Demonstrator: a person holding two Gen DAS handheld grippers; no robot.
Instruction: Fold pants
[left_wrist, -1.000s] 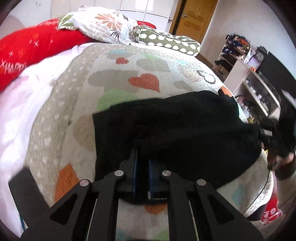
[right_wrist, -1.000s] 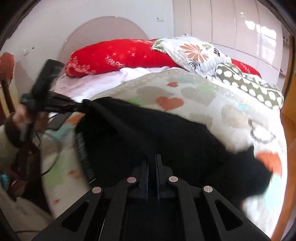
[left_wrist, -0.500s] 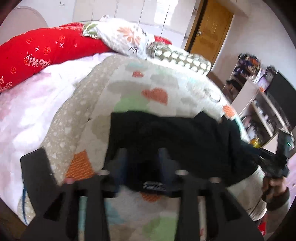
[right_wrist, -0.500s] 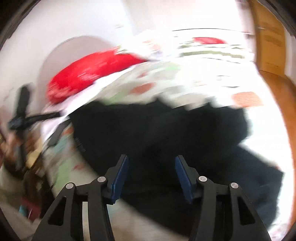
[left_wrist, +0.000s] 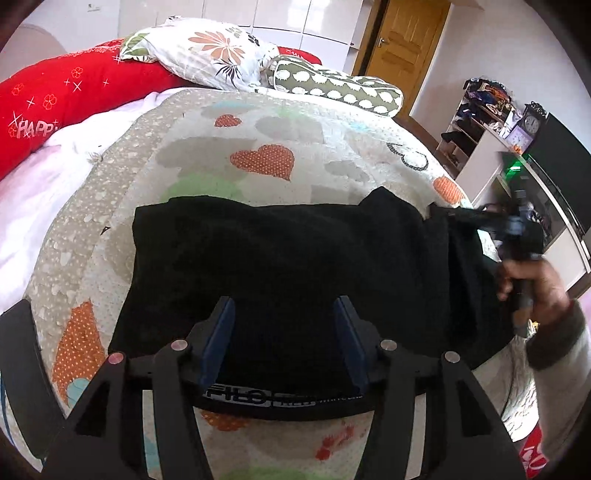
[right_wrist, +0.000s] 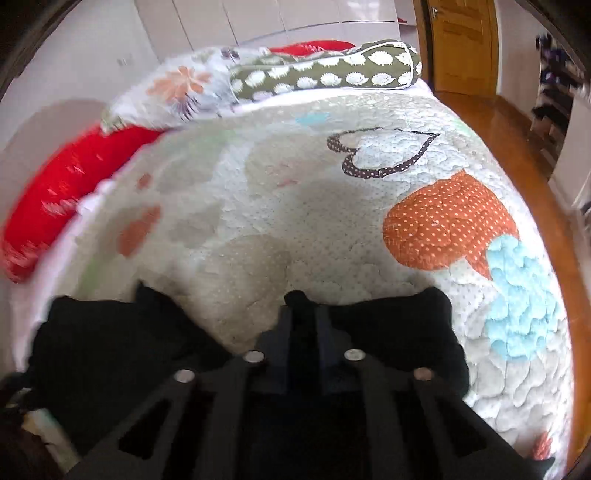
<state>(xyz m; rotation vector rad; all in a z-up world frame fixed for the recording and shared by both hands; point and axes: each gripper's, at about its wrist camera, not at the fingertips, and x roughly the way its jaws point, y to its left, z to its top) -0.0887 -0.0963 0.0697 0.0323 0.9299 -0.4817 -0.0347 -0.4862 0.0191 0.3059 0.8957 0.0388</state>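
We have the black pants (left_wrist: 295, 258) lying folded in a broad band along the near edge of the bed (left_wrist: 266, 122), their waistband lettering at the very edge under our left gripper (left_wrist: 284, 339). Its fingers (left_wrist: 218, 339) stand wide apart, holding nothing. Our right gripper (right_wrist: 303, 328) has its fingers drawn together on a small peak of black cloth at the end of the pants near the bed's right corner. To do this step well, we judge we should lift that pinched end only slightly and carry it across squarely so the edges align. The cloth looks thick, soft and matte, lying in loose rounded lumps, not crisp creases.
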